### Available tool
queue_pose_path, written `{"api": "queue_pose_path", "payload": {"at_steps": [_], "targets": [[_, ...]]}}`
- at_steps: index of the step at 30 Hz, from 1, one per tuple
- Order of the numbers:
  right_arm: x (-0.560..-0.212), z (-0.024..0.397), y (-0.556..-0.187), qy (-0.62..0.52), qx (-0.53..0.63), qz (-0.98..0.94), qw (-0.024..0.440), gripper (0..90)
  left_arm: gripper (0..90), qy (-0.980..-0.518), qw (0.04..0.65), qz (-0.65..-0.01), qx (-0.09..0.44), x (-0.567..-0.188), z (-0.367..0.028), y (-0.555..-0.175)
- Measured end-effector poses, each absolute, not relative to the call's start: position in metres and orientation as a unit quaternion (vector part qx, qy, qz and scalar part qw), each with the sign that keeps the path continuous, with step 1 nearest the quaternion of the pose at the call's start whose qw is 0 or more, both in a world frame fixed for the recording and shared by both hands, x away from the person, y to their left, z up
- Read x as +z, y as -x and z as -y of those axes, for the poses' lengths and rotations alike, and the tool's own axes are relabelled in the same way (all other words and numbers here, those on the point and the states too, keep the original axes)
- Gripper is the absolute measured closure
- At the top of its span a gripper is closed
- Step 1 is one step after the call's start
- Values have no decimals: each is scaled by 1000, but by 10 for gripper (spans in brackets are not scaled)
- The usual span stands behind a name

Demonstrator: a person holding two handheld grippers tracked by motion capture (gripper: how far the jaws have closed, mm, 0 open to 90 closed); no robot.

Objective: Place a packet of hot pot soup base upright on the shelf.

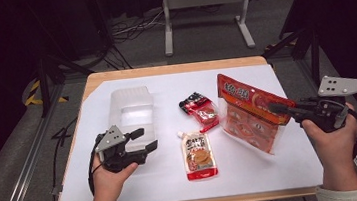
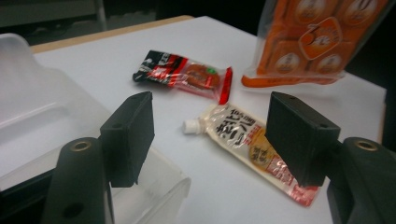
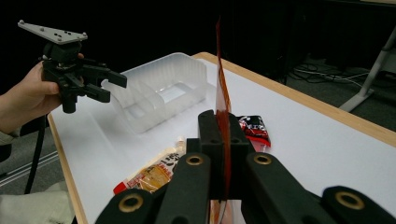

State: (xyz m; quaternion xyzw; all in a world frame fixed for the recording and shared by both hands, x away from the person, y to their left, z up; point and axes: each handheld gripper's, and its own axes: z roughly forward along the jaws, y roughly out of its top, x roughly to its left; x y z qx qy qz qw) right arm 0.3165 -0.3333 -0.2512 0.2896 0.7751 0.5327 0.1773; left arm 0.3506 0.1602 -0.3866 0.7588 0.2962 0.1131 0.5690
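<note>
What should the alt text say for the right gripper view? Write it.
The right gripper, jaws shut, pinches an orange snack bag edge-on above a white table. Beyond lie a clear plastic bin, a spouted sauce pouch and the left gripper.

A wood-edged table [image 1: 173, 69] is carrying a white sheet [image 1: 253, 165] — on it are lying a clear plastic bin [image 1: 132, 110], a red-black snack packet [image 1: 198, 109] and a spouted sauce pouch [image 1: 198, 154], all apart.
</note>
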Motion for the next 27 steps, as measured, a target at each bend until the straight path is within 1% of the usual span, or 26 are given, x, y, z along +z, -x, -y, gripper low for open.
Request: {"api": "queue_pose_path", "payload": {"at_steps": [3,8,10,11,13,15,16,17,23,27], "targets": [[-249,333,-319,-291,533,-775,177,900,260,-763,562,-302,100,-386,-156,-353],[-244,328,-323,-283,534,-778,172,900,161,-782,545,-287,97,-385,-145,-355],[-241,322,-324,-275,533,-782,169,900,147,-786,543,-280,95,-384,-140,-356],[-237,317,-325,-267,534,-784,167,900,116,-784,548,-277,90,-383,-138,-356],[-235,314,-325,-262,535,-786,165,900,110,-786,551,-267,84,-382,-135,-356],[-231,307,-326,-253,538,-788,161,900,69,-788,557,-251,76,-380,-132,-357],[-229,304,-327,-248,539,-789,160,900,65,-790,556,-246,74,-380,-131,-356],[-228,301,-327,-245,541,-789,158,900,47,-790,558,-240,78,-379,-129,-357],[-220,285,-331,-223,550,-791,146,900,44,-780,583,-212,85,-377,-123,-356],[-218,273,-334,-209,552,-795,139,900,43,-770,601,-206,64,-372,-117,-360]]}}
